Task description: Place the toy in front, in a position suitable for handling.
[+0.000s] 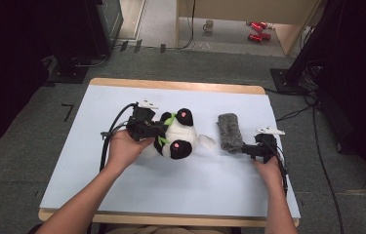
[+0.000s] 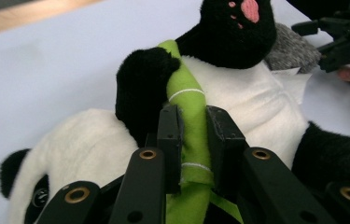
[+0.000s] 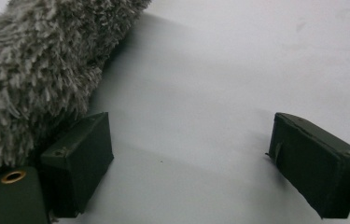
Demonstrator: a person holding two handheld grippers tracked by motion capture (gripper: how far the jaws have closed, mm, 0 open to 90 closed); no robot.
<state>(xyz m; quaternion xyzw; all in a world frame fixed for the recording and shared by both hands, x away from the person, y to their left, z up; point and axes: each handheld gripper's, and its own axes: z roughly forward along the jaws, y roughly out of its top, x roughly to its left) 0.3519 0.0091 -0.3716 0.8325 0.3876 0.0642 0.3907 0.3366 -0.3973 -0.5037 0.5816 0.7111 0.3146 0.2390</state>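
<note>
— High view first: my left gripper (image 1: 157, 127) is at the plush panda (image 1: 178, 134) lying near the middle of the table (image 1: 73, 165), and my right gripper (image 1: 249, 150) rests at the near end of the grey fuzzy roll (image 1: 230, 132), which lies just beside the panda's white tail end.

— What does the left one actually have?

— In the left gripper view the two pads are squeezed onto the green felt bamboo stalk (image 2: 189, 126) that runs up the panda's chest beside its black arm (image 2: 142, 88). So I'm pinching the stalk, not the body.

— And the right?

— Its jaws stand wide apart in the right gripper view, bare table between them; one pad (image 3: 77, 161) sits right against the grey roll (image 3: 32, 79), gripping nothing.

— So which step is this?

— I judge I'm handling the panda by that stalk, dragging or lifting it, with the right side waiting.

— Next move?

— Felt is thin and the toy is floppy, so I'd move slowly, and likely bring the right gripper in to steady the body or take the roll.
</note>
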